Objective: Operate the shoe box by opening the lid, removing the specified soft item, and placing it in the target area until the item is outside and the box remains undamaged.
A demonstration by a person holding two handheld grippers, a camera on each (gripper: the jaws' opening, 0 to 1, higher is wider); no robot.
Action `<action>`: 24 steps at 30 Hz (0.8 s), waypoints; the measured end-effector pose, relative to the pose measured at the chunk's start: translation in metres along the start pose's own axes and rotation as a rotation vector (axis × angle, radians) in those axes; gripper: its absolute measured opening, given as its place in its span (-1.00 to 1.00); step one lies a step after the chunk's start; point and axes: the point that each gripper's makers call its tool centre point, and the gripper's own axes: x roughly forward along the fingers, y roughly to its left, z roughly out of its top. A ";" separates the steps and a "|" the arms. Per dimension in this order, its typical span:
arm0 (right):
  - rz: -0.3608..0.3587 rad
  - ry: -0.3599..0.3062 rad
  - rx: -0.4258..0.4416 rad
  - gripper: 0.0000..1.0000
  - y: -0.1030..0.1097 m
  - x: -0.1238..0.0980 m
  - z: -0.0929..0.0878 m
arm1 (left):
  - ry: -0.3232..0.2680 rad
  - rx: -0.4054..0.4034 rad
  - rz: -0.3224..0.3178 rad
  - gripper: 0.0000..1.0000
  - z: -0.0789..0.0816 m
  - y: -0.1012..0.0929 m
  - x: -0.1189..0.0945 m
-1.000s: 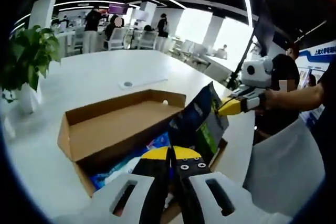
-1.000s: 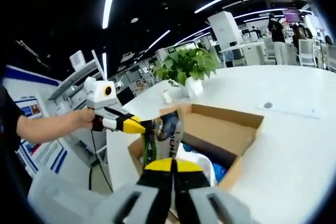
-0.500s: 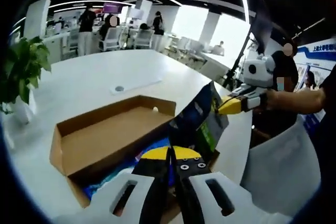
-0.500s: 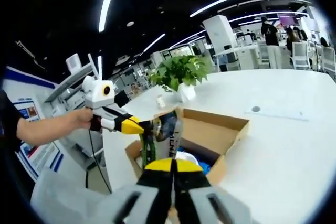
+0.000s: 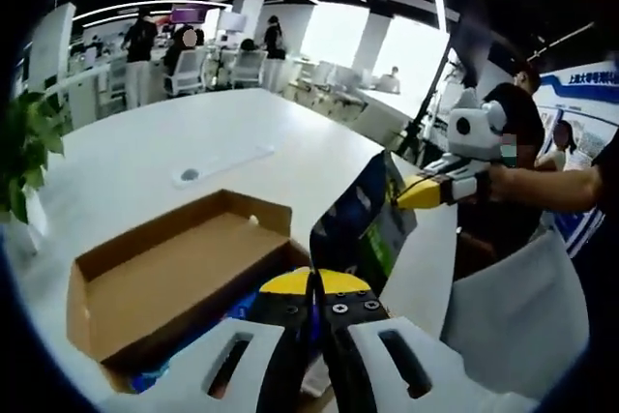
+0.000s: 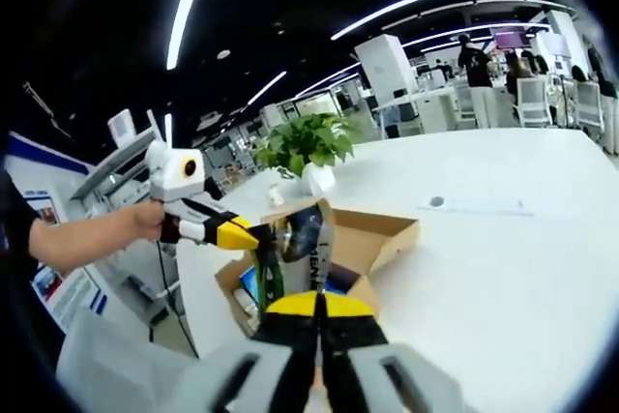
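Left gripper view: left tool (image 5: 314, 282) and right tool (image 5: 398, 202) both clamp pouch (image 5: 360, 229) above shoe box (image 5: 169, 273).

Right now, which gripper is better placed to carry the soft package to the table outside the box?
Either: the left gripper and the right gripper both pinch the package above the open box.

A brown cardboard shoe box (image 5: 184, 268) is sitting open on the white table (image 5: 145, 152), its lid (image 6: 382, 234) folded back. A flat, dark blue soft package (image 5: 360, 224) with green markings is hanging upright above the box's near end, stretched between two pinching grippers. Blue items are lying inside the box.
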 end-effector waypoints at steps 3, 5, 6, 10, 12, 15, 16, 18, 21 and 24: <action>-0.012 -0.004 0.008 -1.00 -0.007 -0.005 -0.002 | 0.012 0.012 -0.011 -1.00 0.002 -0.004 0.010; -0.023 -0.006 0.015 -1.00 -0.012 -0.010 -0.004 | 0.016 0.019 -0.020 -1.00 0.003 -0.008 0.015; -0.028 -0.009 0.018 -1.00 -0.015 -0.013 -0.004 | 0.018 0.020 -0.023 -1.00 0.004 -0.009 0.017; -0.043 -0.011 0.025 -1.00 -0.023 -0.022 -0.007 | 0.029 0.025 -0.042 -1.00 0.006 -0.012 0.030; -0.053 -0.013 0.031 -1.00 -0.028 -0.026 -0.008 | 0.035 0.031 -0.048 -1.00 0.007 -0.014 0.036; -0.071 -0.014 0.038 -1.00 -0.037 -0.032 -0.011 | 0.039 0.032 -0.051 -1.00 0.008 -0.017 0.044; -0.075 -0.014 0.040 -1.00 -0.039 -0.034 -0.012 | 0.042 0.034 -0.053 -1.00 0.008 -0.018 0.048; -0.085 -0.014 0.045 -1.00 -0.045 -0.037 -0.015 | 0.047 0.038 -0.059 -1.00 0.008 -0.021 0.054; -0.098 -0.013 0.051 -1.00 -0.052 -0.042 -0.019 | 0.056 0.040 -0.065 -1.00 0.008 -0.025 0.063; -0.110 -0.015 0.060 -1.00 -0.060 -0.046 -0.024 | 0.065 0.045 -0.068 -1.00 0.007 -0.027 0.072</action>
